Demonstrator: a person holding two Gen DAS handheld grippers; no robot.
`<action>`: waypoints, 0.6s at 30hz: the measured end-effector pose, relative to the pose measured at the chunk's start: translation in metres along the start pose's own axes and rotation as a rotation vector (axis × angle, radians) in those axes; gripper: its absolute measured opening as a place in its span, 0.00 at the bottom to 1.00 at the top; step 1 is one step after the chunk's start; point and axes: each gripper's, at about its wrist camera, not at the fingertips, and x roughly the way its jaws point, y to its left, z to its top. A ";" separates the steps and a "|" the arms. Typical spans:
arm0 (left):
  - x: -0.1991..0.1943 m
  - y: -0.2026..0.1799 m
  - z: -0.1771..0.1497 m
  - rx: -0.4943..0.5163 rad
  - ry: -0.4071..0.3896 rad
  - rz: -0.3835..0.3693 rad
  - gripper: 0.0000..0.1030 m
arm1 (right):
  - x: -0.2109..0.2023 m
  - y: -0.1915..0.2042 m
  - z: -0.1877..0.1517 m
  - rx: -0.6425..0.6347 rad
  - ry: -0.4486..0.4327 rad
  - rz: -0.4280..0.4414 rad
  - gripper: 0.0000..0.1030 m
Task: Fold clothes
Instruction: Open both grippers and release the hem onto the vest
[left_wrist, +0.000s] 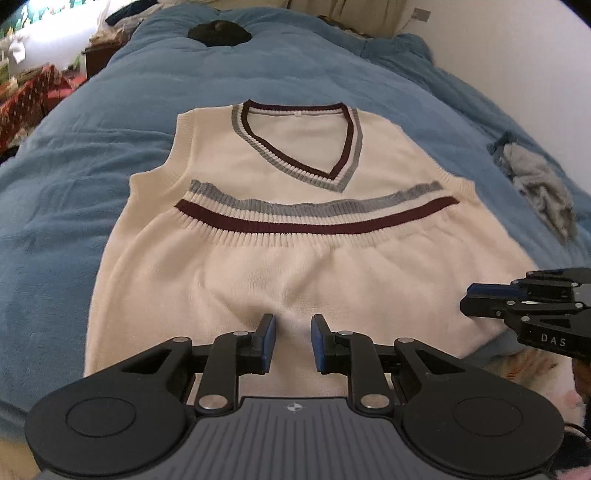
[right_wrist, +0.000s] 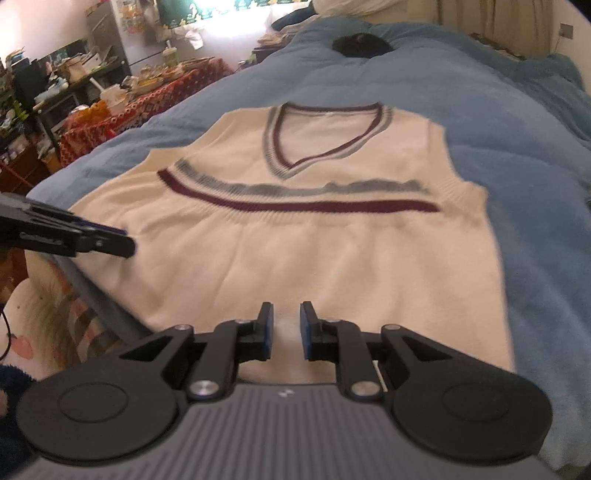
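- Cream knit vest (left_wrist: 280, 266) lying flat on a blue blanket (left_wrist: 74, 192), V-neck at the far end, near half folded up so the maroon-and-grey ribbed hem band (left_wrist: 314, 218) crosses just below the neckline.
- Small white tag inside the vest's collar, too small to read.
- "DAS" in pale letters on the right gripper's black body, at the vest's near right corner.
- Bare blanket wide on both sides of the vest and beyond its collar; dark bundle (left_wrist: 219, 33) far past the collar, grey crumpled cloth (left_wrist: 539, 188) well off the vest's right edge.
- Left gripper (left_wrist: 293, 343) tilted down over the vest's near fold, blue pads narrowly apart, nothing between them.
- Right gripper (right_wrist: 287, 330) likewise tilted down over the near fold, pads slightly parted, empty.
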 end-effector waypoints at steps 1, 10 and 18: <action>0.003 0.000 0.001 -0.001 -0.003 -0.002 0.20 | 0.004 0.003 0.002 -0.014 -0.010 -0.014 0.16; 0.026 -0.001 0.028 -0.019 -0.012 -0.029 0.20 | 0.046 0.006 0.036 -0.027 -0.031 -0.043 0.16; 0.063 -0.009 0.051 -0.011 -0.002 -0.010 0.20 | 0.081 0.003 0.065 -0.028 -0.029 -0.045 0.16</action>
